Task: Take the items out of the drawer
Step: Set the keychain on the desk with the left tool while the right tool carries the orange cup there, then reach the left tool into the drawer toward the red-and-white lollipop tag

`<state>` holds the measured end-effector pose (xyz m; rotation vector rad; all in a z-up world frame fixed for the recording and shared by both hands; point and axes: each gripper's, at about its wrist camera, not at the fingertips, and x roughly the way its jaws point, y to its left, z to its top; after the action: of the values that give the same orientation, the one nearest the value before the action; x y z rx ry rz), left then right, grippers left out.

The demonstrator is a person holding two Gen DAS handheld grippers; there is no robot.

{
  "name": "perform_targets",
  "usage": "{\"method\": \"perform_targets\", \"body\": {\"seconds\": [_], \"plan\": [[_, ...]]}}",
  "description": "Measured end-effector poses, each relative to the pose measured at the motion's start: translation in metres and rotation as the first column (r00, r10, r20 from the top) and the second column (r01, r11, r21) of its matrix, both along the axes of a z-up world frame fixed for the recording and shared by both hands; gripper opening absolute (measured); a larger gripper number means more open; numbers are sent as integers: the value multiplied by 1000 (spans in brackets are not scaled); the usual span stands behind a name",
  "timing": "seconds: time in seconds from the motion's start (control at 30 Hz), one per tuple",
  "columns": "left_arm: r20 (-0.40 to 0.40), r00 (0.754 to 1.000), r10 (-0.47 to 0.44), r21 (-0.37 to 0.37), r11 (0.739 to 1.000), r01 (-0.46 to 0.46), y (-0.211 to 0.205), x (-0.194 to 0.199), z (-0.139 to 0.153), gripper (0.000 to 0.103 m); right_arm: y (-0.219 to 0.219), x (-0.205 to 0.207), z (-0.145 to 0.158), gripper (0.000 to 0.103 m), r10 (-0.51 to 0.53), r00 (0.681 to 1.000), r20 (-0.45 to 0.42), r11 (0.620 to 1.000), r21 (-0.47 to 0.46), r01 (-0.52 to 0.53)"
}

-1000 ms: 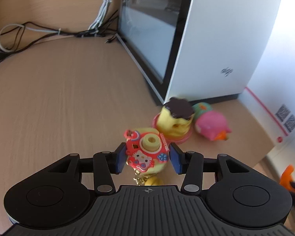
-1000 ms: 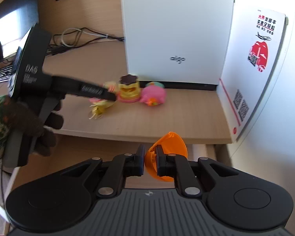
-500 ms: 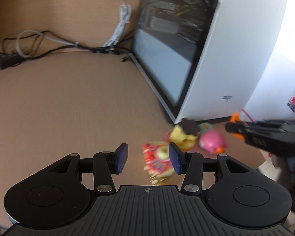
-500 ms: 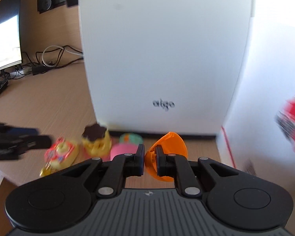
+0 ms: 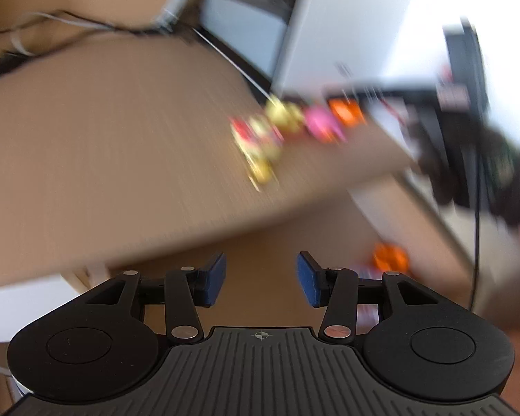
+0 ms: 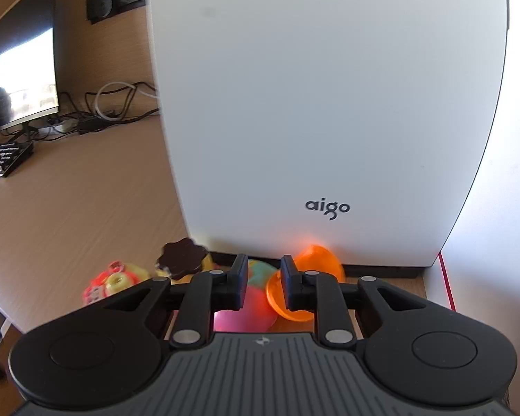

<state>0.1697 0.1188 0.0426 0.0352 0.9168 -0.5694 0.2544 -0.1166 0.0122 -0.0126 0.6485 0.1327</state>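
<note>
Currently, in the left wrist view, heavy motion blur is seen. The left claw [image 5: 261, 279] is spread wide with nothing between its pads; a second ago it was clenched on the red-and-yellow charm toy [image 5: 256, 142], which has since been released onto the desk [image 5: 104, 145]. The claw has been pulled back and tipped down toward the space below the desk edge, where another orange item [image 5: 390, 258] is visible, probably in the drawer, though blur prevents confirmation. The row of toys is seen against the white PC case [image 5: 346, 34].

In the right wrist view, the right claw [image 6: 261, 284] is seen parted, with the orange shell [image 6: 312, 277] touching its right finger and lying mostly outside it; no pinch is evident, so a release just made is judged likely. The shell has been brought to the desk just beside the pink toy [image 6: 246, 312], near the pudding toy [image 6: 182, 256], in front of the case. Half a second ago it was clamped.

Meaning: two more items are judged delivered; at least one remains below.
</note>
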Motion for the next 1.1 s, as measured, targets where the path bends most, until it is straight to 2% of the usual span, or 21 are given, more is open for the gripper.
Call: {"method": "perform_targets", "body": {"seconds": [0.13, 0.2, 0.33, 0.47, 0.57, 0.63, 0.83, 0.97, 1.03, 1.1], "plan": [[-93, 989, -111, 46, 992, 115, -13, -11, -22, 49, 0, -13, 5, 20, 16, 1000, -2, 1000, 10, -16], [-114, 983, -146, 64, 986, 154, -18, -19, -30, 48, -2, -24, 11, 20, 3, 1000, 11, 1000, 13, -3], [-160, 971, -180, 72, 978, 193, -25, -19, -42, 47, -9, -51, 27, 20, -19, 998, 53, 999, 48, 17], [-182, 961, -209, 92, 969, 228, -33, -17, -48, 47, -20, -75, 37, 20, -82, 995, 54, 995, 65, 78], [-211, 946, -245, 98, 958, 270, -42, -16, -56, 46, -25, -90, 35, 28, -121, 993, 1, 985, 121, 120], [-231, 932, -281, 115, 943, 313, -48, -16, -61, 46, -26, -107, 29, 28, -127, 991, -41, 983, 130, 131], [-324, 875, -360, 179, 884, 431, -75, -13, -82, 46, -11, -139, -2, 28, -94, 979, -182, 988, 100, 114], [-379, 840, -388, 225, 842, 491, -93, -9, -96, 48, -6, -146, -19, 28, -88, 968, -234, 992, 64, 106], [-401, 829, -390, 206, 843, 496, -100, -3, -99, 43, -8, -143, -21, 28, -92, 964, -251, 992, 61, 110], [-411, 820, -397, 230, 826, 515, -107, 0, -104, 42, -12, -140, -23, 28, -98, 961, -260, 990, 70, 120]]}}
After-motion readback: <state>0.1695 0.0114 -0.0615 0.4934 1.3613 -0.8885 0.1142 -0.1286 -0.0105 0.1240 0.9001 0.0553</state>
